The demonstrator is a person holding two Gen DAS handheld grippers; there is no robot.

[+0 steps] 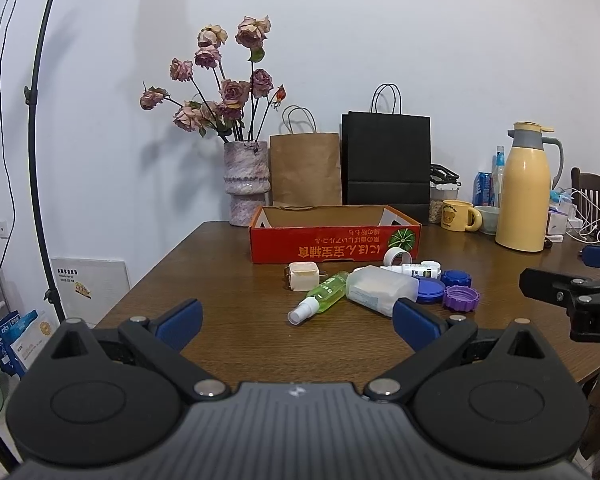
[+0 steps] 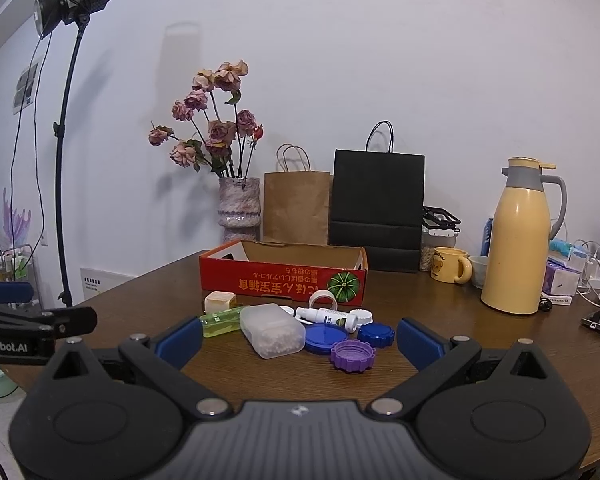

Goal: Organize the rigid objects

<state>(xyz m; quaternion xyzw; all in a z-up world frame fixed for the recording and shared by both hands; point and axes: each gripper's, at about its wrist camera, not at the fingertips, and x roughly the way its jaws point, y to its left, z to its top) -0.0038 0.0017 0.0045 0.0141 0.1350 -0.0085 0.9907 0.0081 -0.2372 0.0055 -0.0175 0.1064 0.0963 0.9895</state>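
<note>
On the brown table (image 1: 228,320), in front of the red cardboard box (image 1: 336,240), we see a cluster of small items: a green spray bottle (image 1: 324,294), a translucent case (image 2: 272,330), a purple cap (image 2: 353,355) and blue lids (image 2: 326,338). Our left gripper (image 1: 298,322) and right gripper (image 2: 300,340) both hover short of the pile, jaws spread wide and empty.
</note>
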